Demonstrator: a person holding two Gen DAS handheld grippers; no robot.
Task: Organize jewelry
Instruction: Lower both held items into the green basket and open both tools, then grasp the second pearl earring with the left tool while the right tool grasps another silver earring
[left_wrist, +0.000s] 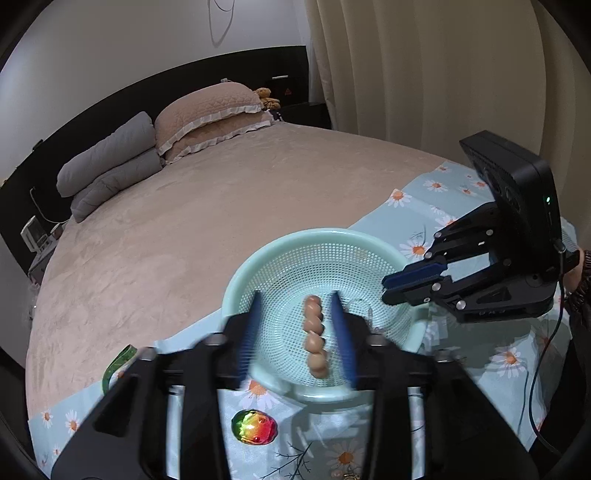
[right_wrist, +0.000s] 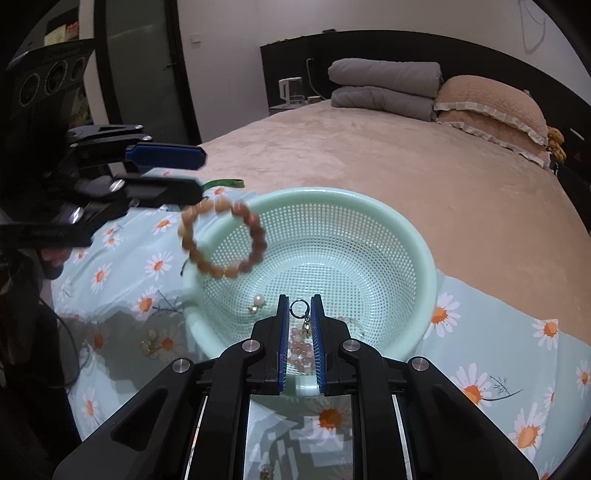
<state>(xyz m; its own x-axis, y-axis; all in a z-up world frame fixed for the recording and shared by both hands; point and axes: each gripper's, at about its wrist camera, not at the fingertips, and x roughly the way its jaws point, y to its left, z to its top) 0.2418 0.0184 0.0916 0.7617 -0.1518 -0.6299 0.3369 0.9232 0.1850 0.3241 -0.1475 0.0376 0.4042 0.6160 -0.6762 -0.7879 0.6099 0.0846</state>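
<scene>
A mint green perforated basket (left_wrist: 258, 258) (right_wrist: 424, 258) stands on a daisy-print cloth on the bed. My left gripper (left_wrist: 299, 306) (right_wrist: 201, 171) is open over the basket's edge. A brown bead bracelet (left_wrist: 315, 336) (right_wrist: 223, 236) is in the air below its fingers, blurred, apart from both pads. My right gripper (right_wrist: 300, 308) (left_wrist: 384, 286) is shut on a small silver ring charm (right_wrist: 300, 309) above the basket. A pearl earring (right_wrist: 259, 300) and a pink bead bracelet (right_wrist: 299, 350) lie inside the basket.
A rainbow gem brooch (left_wrist: 254, 425) lies on the cloth (left_wrist: 424, 206) in front of the basket. A green ribbon (left_wrist: 116, 365) lies at the cloth's left edge. Small gold jewelry (right_wrist: 151, 345) lies on the cloth left of the basket. Pillows (left_wrist: 207, 114) sit at the bed's head.
</scene>
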